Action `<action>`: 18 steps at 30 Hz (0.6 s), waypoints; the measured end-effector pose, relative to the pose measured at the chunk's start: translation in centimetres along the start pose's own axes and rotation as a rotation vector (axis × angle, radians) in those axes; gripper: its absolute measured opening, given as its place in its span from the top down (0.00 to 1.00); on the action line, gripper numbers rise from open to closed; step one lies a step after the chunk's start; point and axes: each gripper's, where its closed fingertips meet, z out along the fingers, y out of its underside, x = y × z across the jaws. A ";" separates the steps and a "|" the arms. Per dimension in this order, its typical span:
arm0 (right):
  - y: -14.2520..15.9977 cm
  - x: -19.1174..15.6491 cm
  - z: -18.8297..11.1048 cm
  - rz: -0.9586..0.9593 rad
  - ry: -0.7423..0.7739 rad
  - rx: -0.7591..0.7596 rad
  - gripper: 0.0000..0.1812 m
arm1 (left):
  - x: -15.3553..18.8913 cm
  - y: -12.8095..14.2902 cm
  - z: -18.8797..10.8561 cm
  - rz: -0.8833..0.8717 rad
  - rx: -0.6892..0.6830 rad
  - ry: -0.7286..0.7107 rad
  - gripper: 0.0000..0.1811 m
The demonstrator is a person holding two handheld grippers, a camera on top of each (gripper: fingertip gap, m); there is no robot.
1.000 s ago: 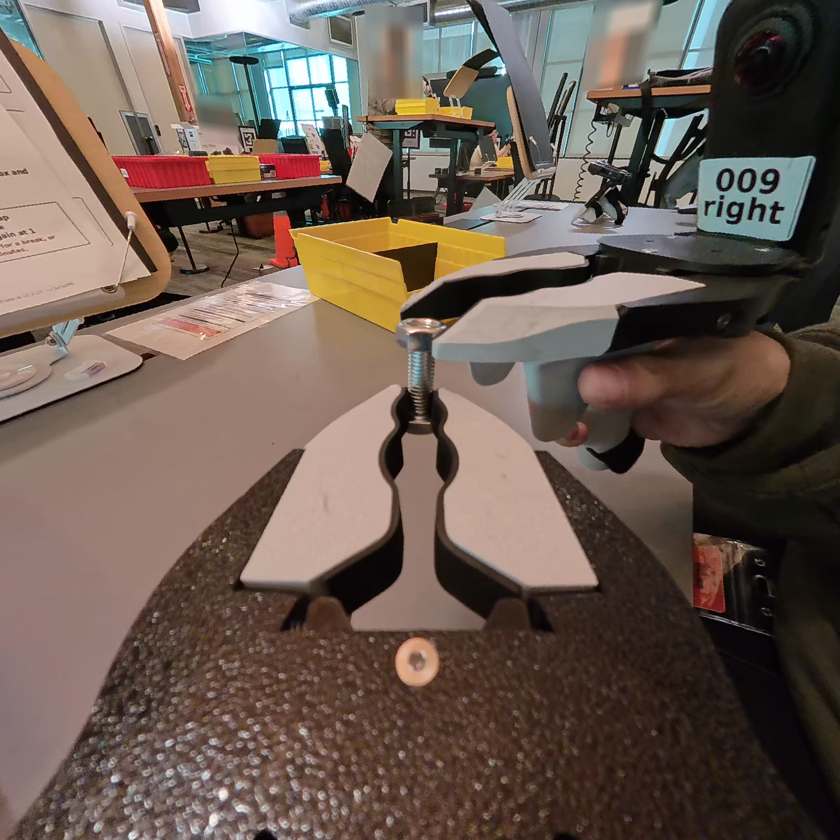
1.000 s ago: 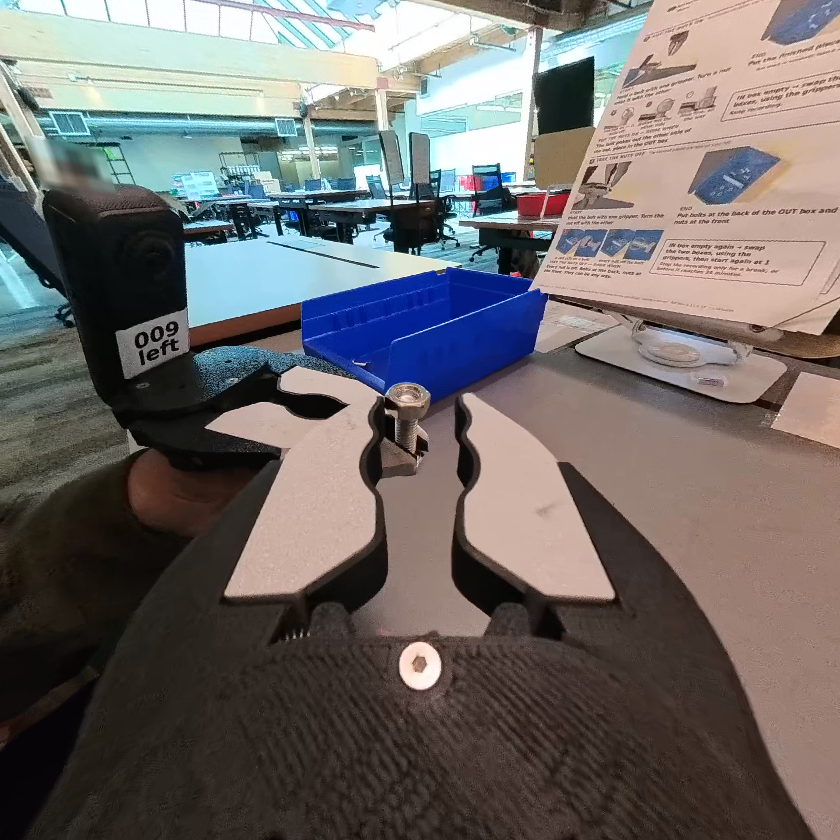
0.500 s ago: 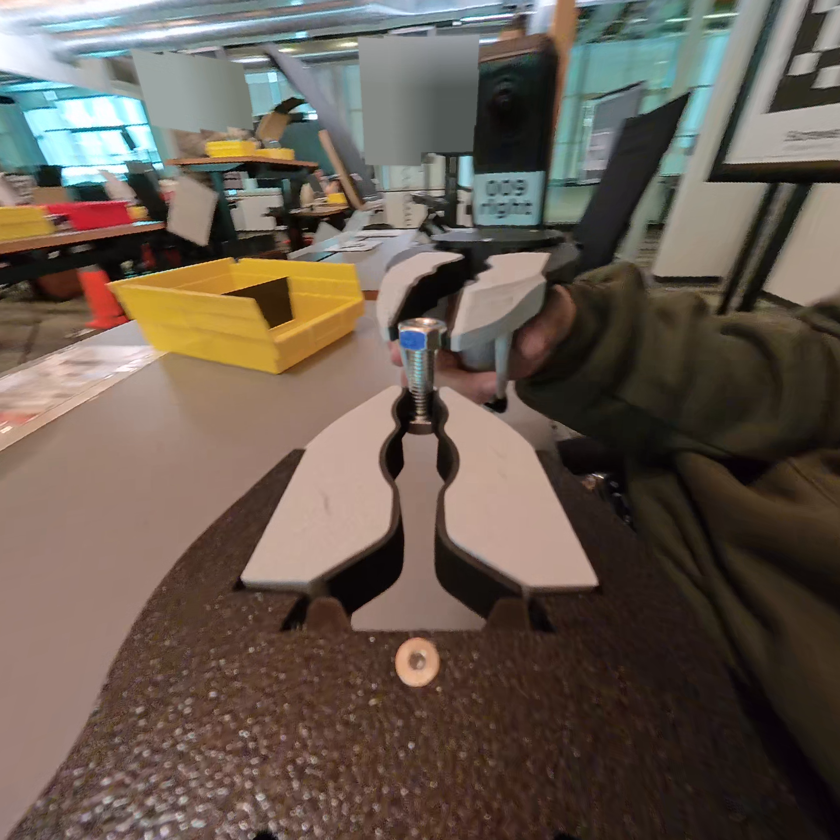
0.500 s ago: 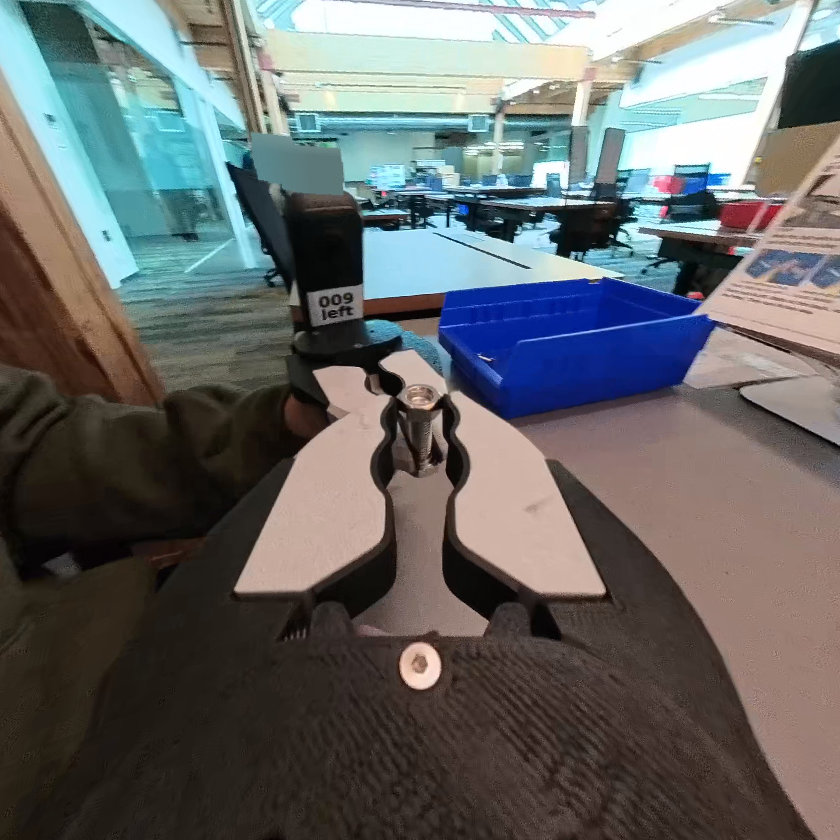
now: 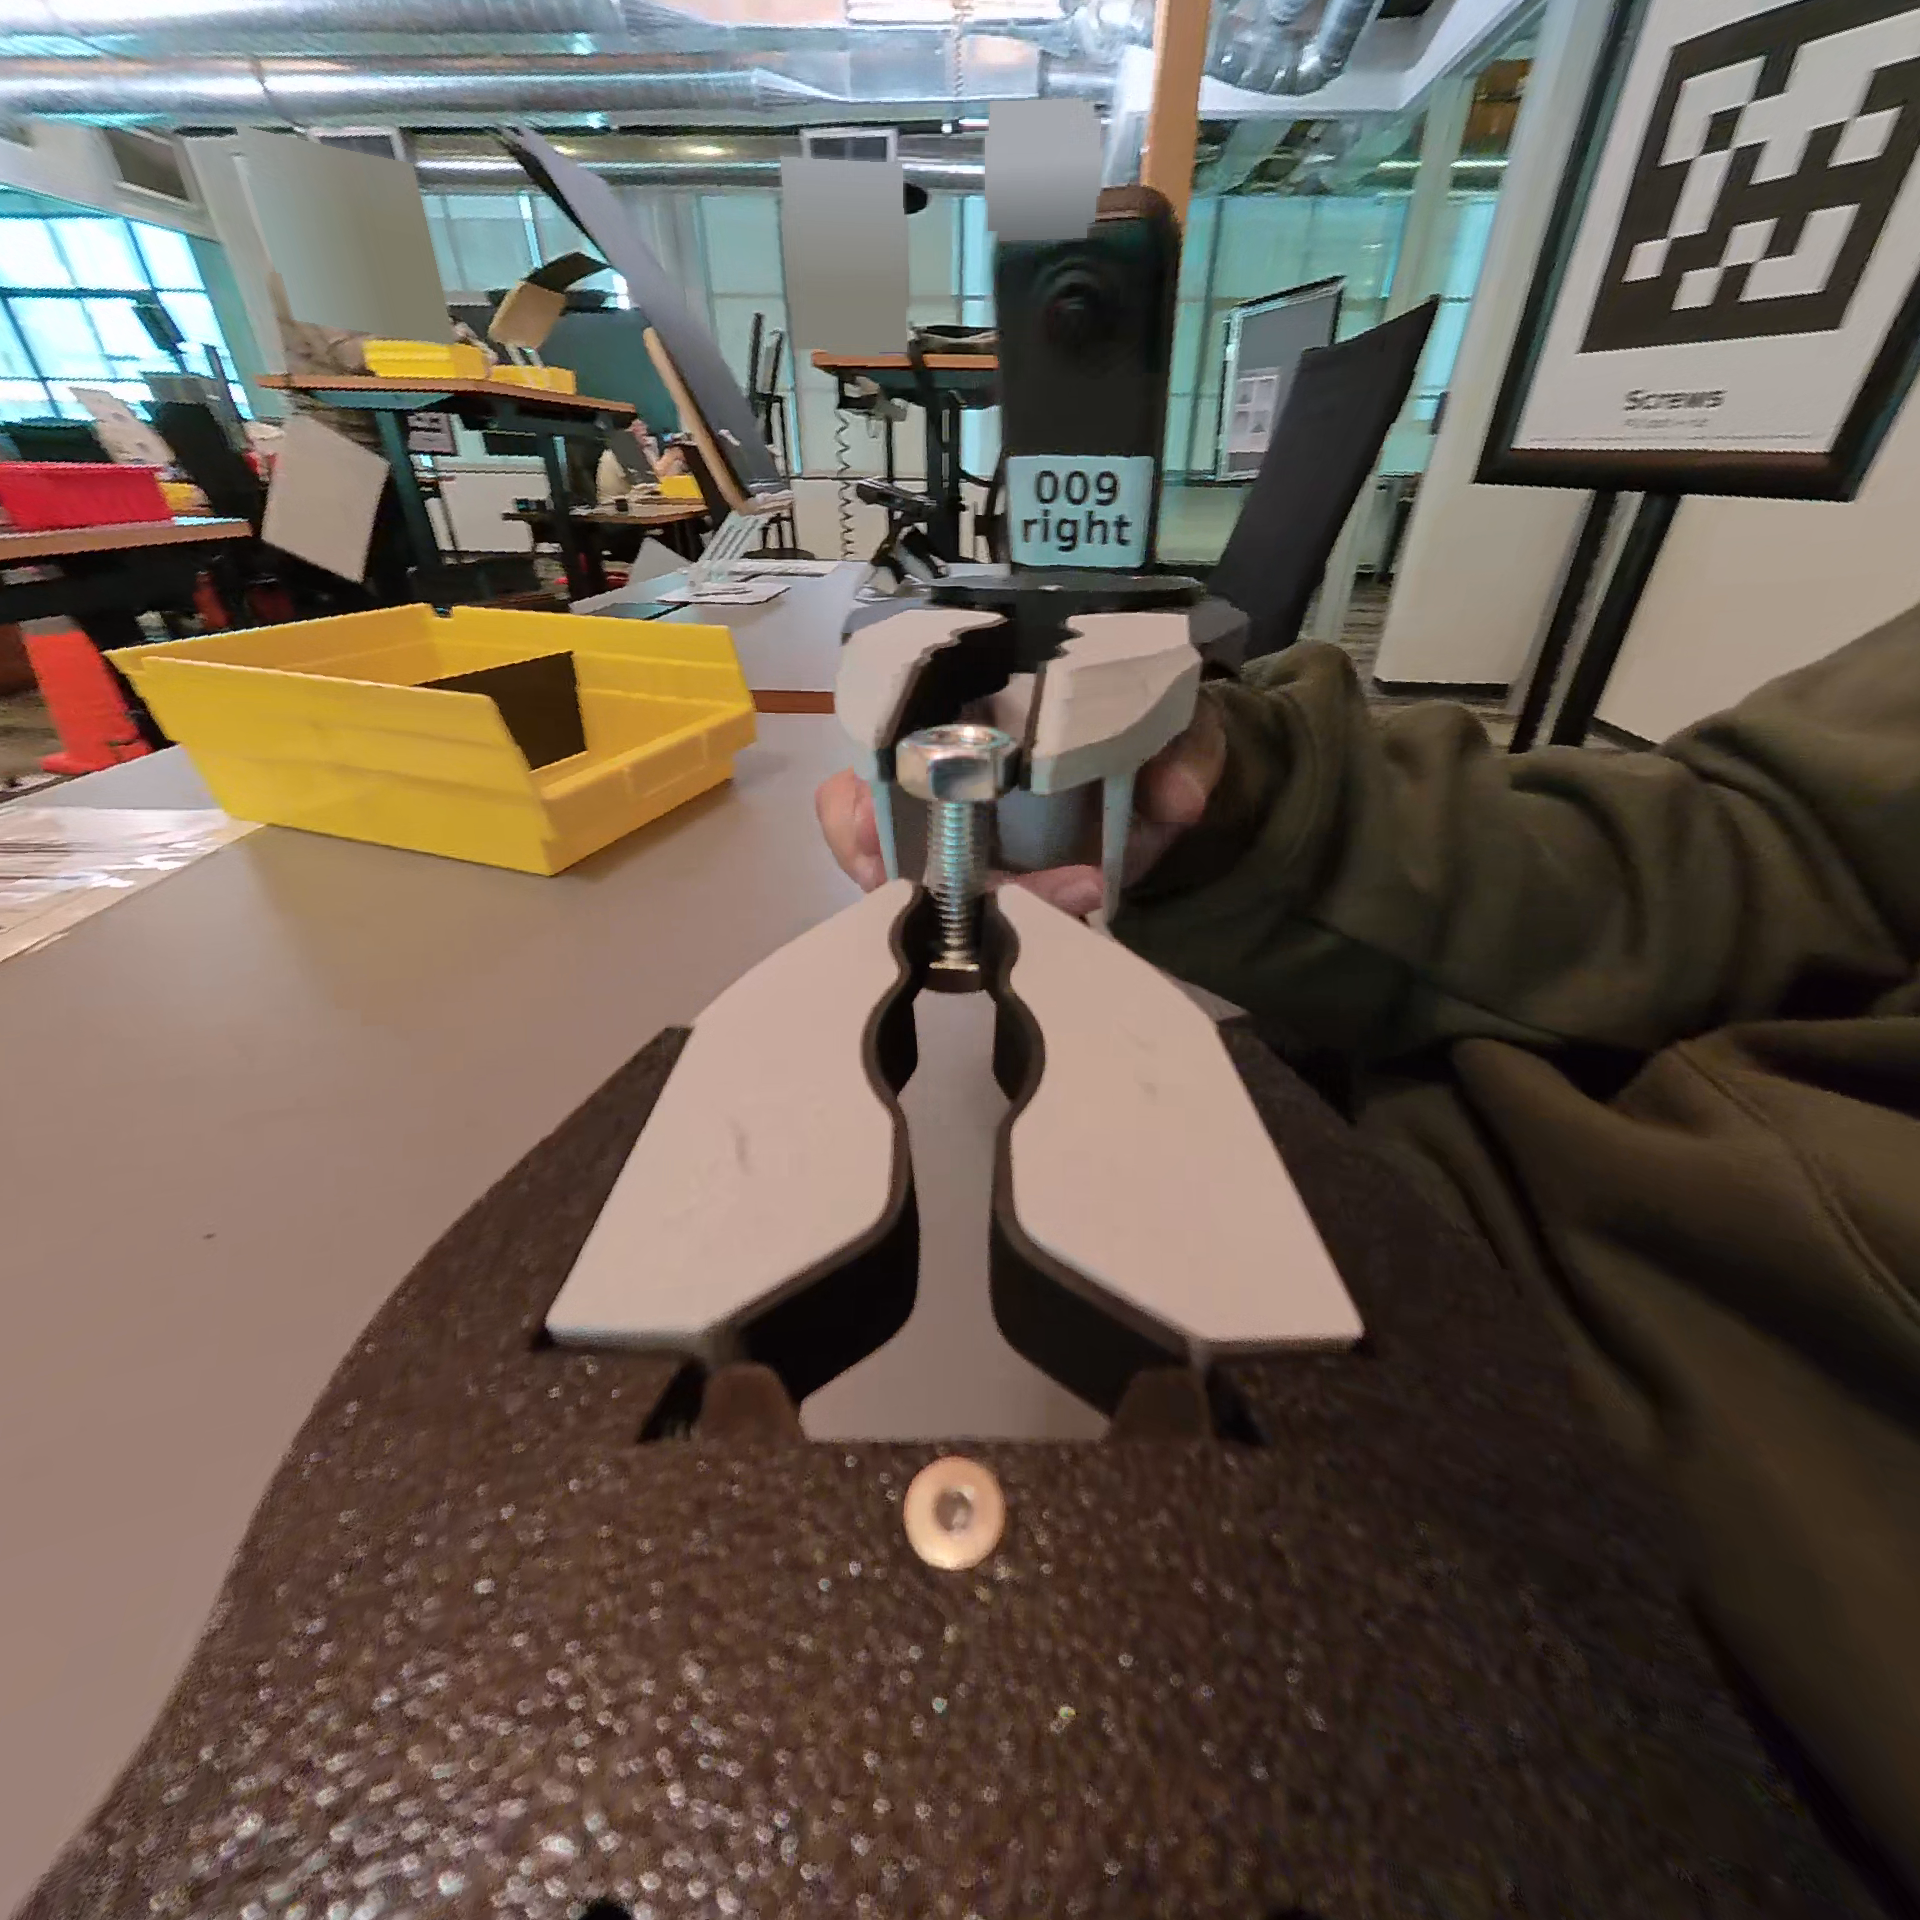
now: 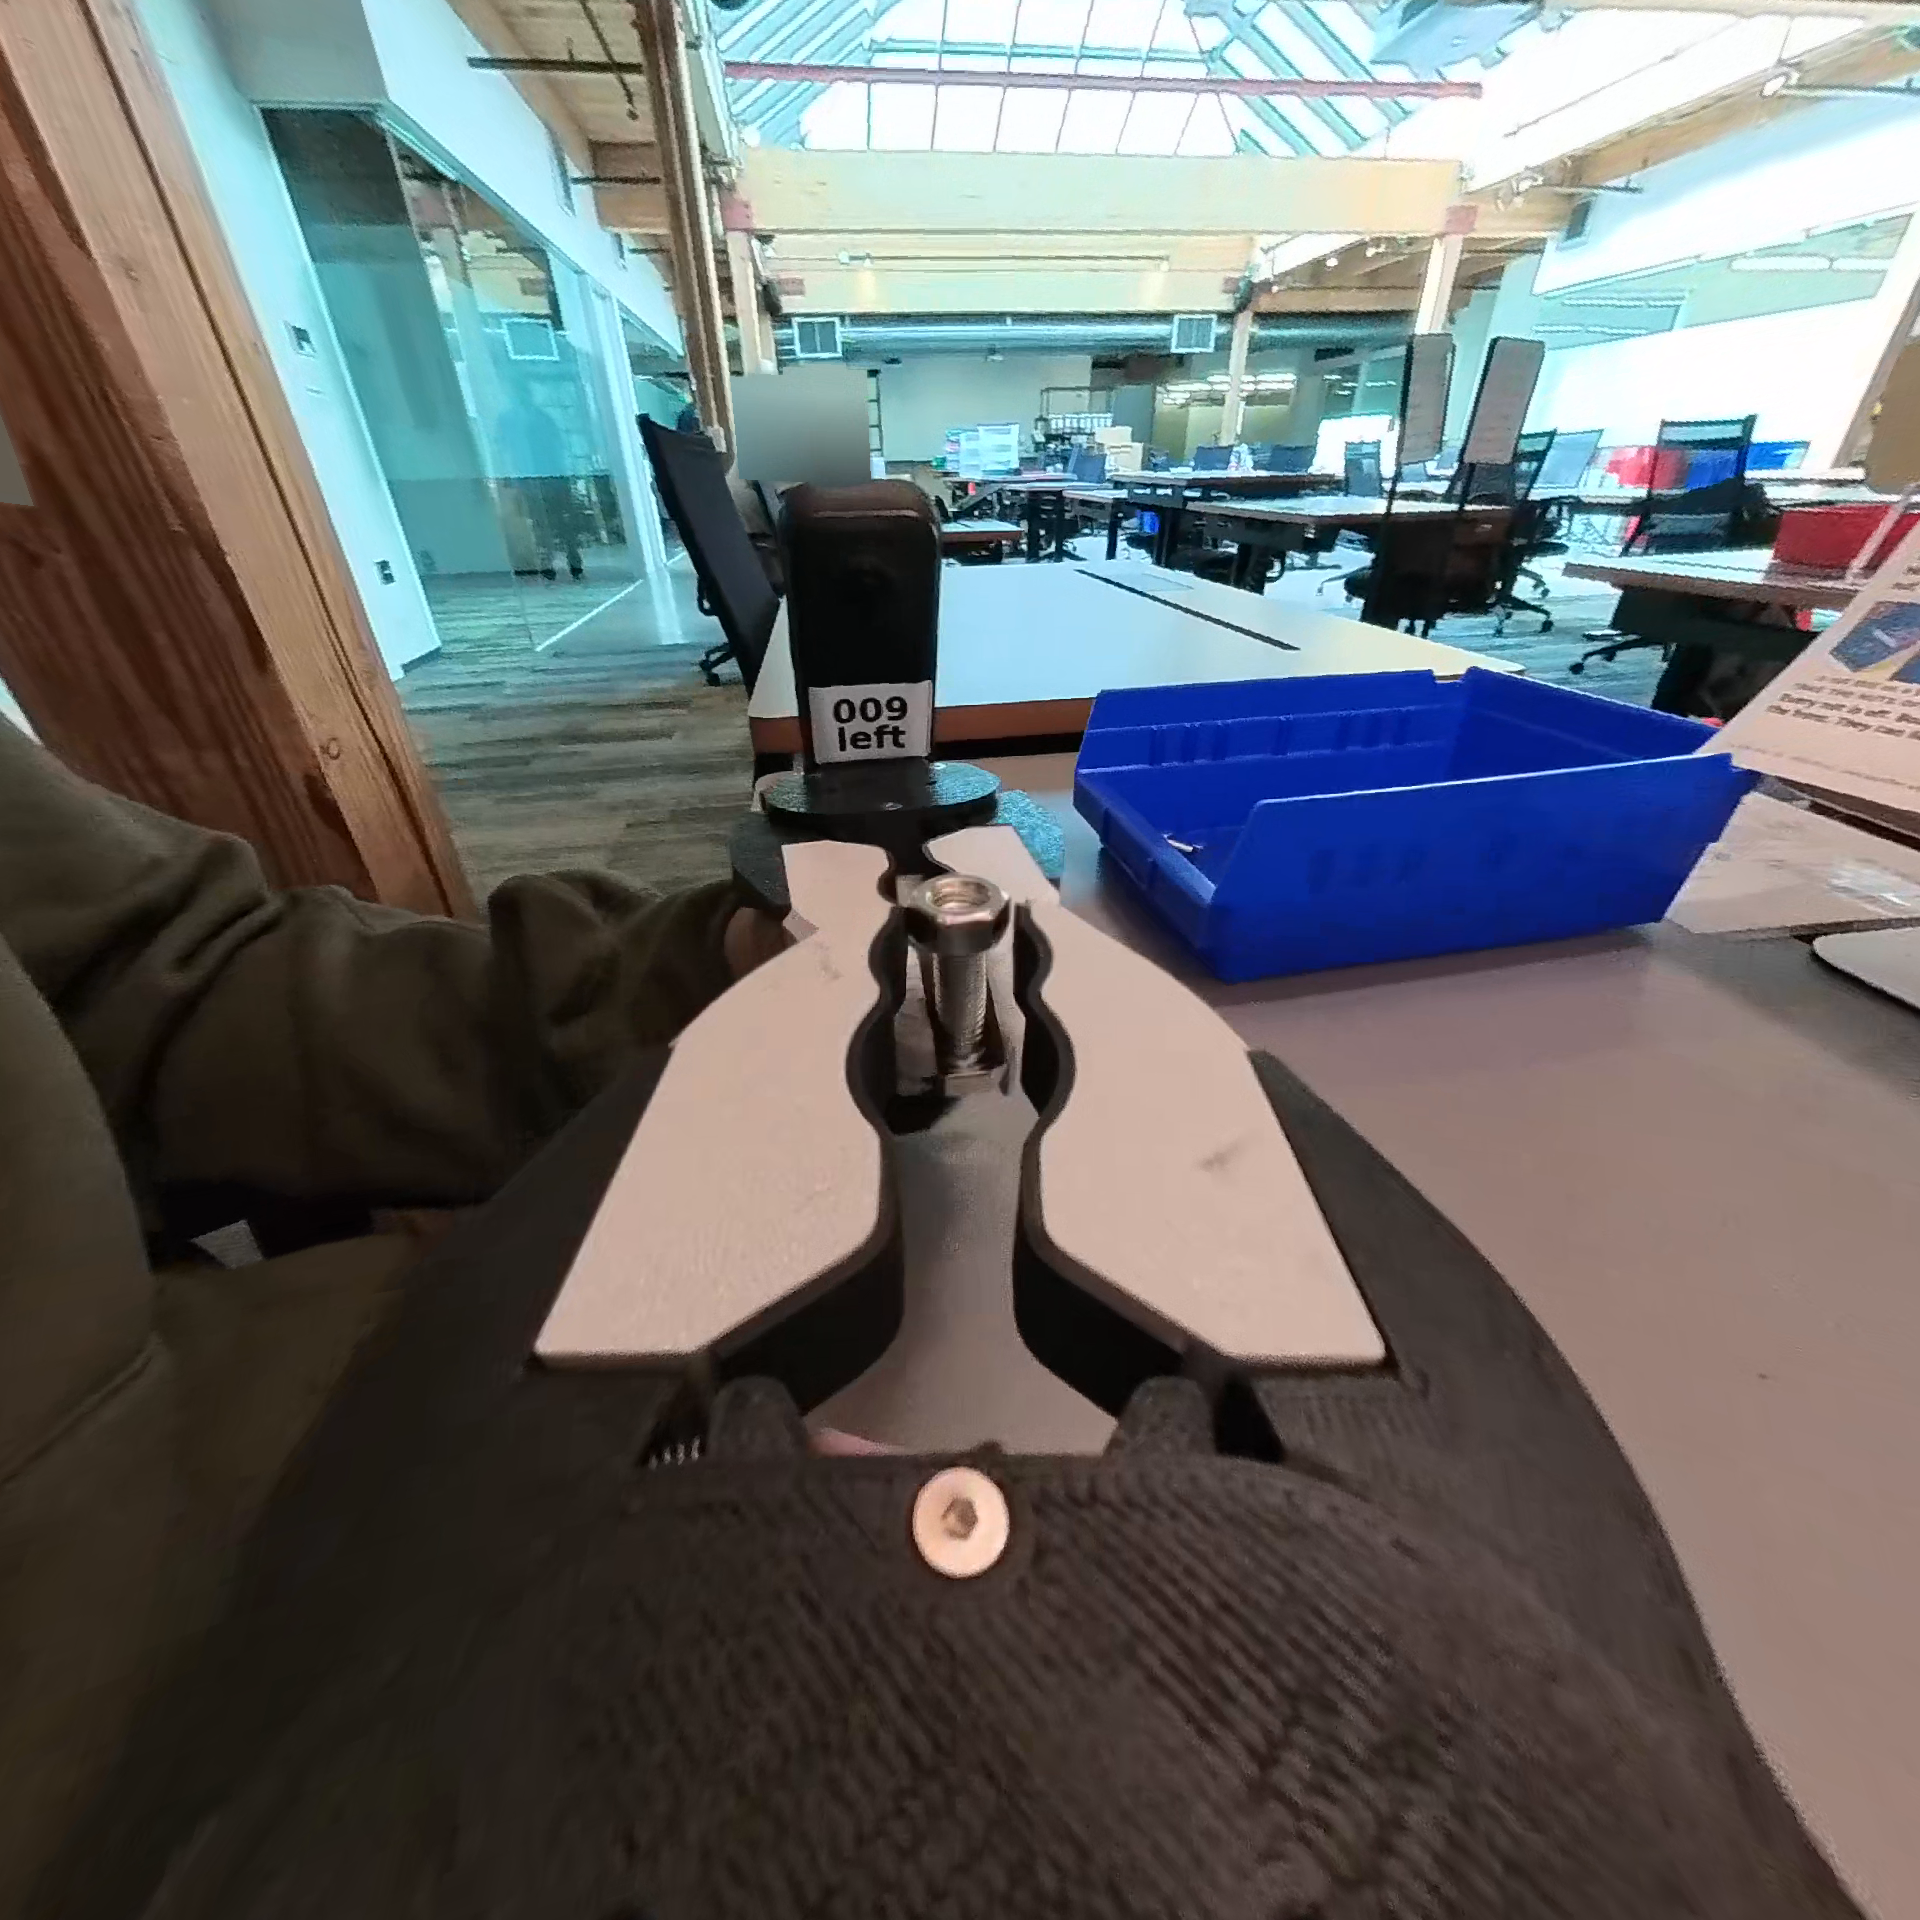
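My left gripper (image 5: pixel 951 914) is shut on the lower part of a silver bolt (image 5: pixel 951 883) and holds it upright above the grey table (image 5: pixel 312 1039). A hex nut (image 5: pixel 954 758) sits at the bolt's top end. My right gripper (image 6: pixel 956 914) faces the left one head-on, and its fingertips close on the nut (image 6: pixel 954 902) from both sides. The bolt shaft (image 6: pixel 961 1003) hangs below the nut between the right fingers. The right gripper also shows in the left wrist view (image 5: pixel 961 717), and the left gripper in the right wrist view (image 6: pixel 914 862). A hand in an olive sleeve holds each gripper.
A yellow bin (image 5: pixel 447 727) stands on the table at the left of the left wrist view. A blue bin (image 6: pixel 1382 810) stands at the right of the right wrist view, beside a printed sheet on a stand (image 6: pixel 1849 707). A framed marker sign (image 5: pixel 1766 239) stands behind. Left and right tips are no more than a few centimetres apart.
Both grippers have swung round until they face each other. The right gripper came in from the side, and its jaws, open a second ago, have closed around the nut.
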 end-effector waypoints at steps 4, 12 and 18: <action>-0.2 1.7 0.0 0.047 0.117 0.011 0.80 | -1.6 -0.5 -0.6 0.017 0.018 -0.115 0.95; -0.4 4.1 2.3 0.036 0.397 0.017 0.74 | -4.8 -0.8 -1.8 0.049 0.019 -0.381 0.95; -0.5 5.2 2.7 0.018 0.579 0.043 0.82 | -5.3 -0.8 -1.8 0.077 0.006 -0.439 0.95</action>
